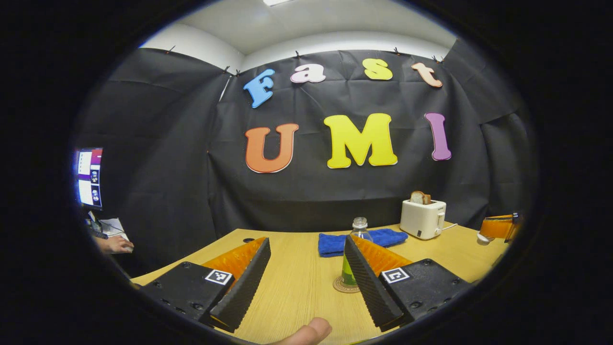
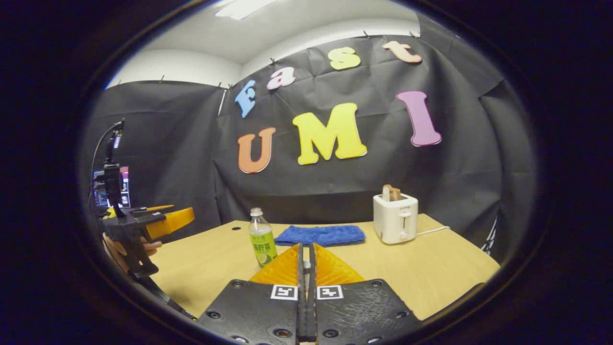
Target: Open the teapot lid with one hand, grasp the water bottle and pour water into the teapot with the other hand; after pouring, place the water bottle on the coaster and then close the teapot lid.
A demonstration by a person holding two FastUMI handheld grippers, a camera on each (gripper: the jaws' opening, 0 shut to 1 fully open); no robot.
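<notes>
Wooden table [image 2: 431,268] bears water bottle [image 2: 262,242], towel [image 2: 320,235], toaster [image 2: 395,218]; left gripper [image 1: 306,268] spread, right gripper [image 2: 305,268] closed empty.

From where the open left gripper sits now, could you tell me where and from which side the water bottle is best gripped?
Grip the water bottle around its straight labelled body, below the narrowing neck, coming in level from the near side. It stands upright on the coaster, so the left gripper, open, can close on the two sides; its right-hand finger already hides part of the bottle.

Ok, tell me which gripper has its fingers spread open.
The left gripper: in the left gripper view its two fingers stand wide apart, bare table between them. The right gripper has its fingers pressed together, holding nothing.
</notes>
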